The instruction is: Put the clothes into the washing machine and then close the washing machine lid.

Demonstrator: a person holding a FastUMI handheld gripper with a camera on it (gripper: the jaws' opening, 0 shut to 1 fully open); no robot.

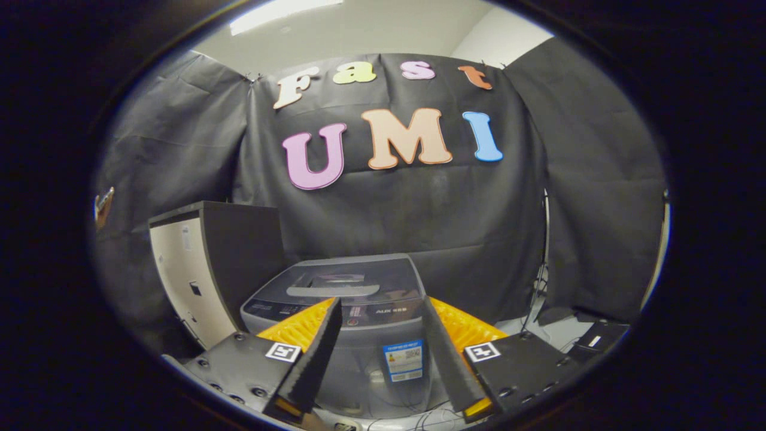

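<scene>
Pretty dim booth overall, light comes from a ceiling panel (281,12) up top that's blown out to white. The black wall cloth (389,203) soaks up most of it. Soft sheen on the washing machine lid (341,284). Heavy fisheye bending toward the edges, corners go murky, and the gripper (383,353) fingers look soft up close.

The gripper (383,353) holds its fingers wide apart with nothing between them, so the way straight ahead to the washing machine (353,311) is free. The lid (344,284) of the machine lies flat and closed, and it blocks the way into the drum. Just to the left of the machine stands a tall cabinet (209,269), which narrows the room on that side. On the right, the floor is more free, but cables (538,287) and a small dark box (598,341) lie there.
</scene>
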